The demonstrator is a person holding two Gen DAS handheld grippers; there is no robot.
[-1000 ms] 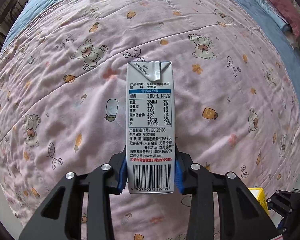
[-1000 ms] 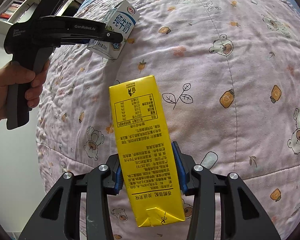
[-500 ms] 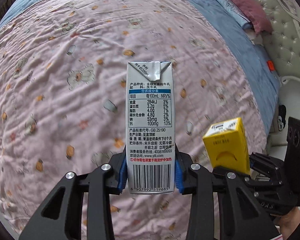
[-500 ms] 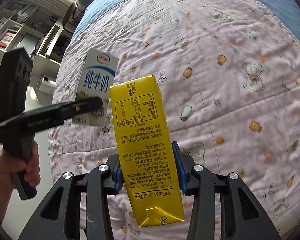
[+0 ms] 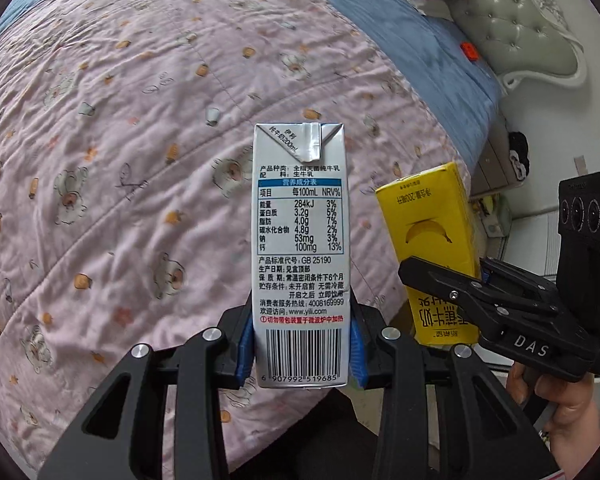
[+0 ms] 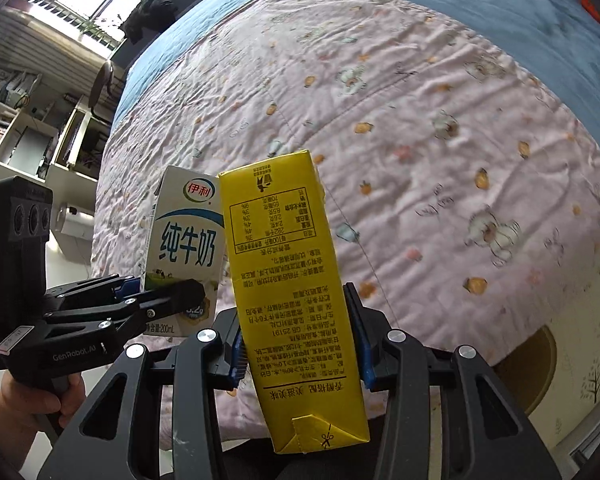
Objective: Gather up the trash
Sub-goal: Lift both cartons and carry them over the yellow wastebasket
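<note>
My left gripper (image 5: 300,344) is shut on a white milk carton (image 5: 300,248), held upright above the bed. It also shows in the right wrist view (image 6: 186,240), gripped by the left gripper (image 6: 164,296). My right gripper (image 6: 298,336) is shut on a yellow banana milk carton (image 6: 292,280), held upside down. In the left wrist view the yellow carton (image 5: 432,232) sits in the right gripper (image 5: 460,280) just right of the white one. Both cartons are side by side, lifted off the bed.
A pink quilt with bear prints (image 5: 140,160) covers the bed, over a blue sheet (image 5: 420,48). A tufted headboard (image 5: 512,12) is at the far right. Shelves and a desk (image 6: 28,120) stand beyond the bed's far side. A round patterned container (image 6: 560,360) is at lower right.
Both grippers have pulled back from the bed with their cartons and come closer together. The cartons now sit side by side; the room beyond the bed has come into view.
</note>
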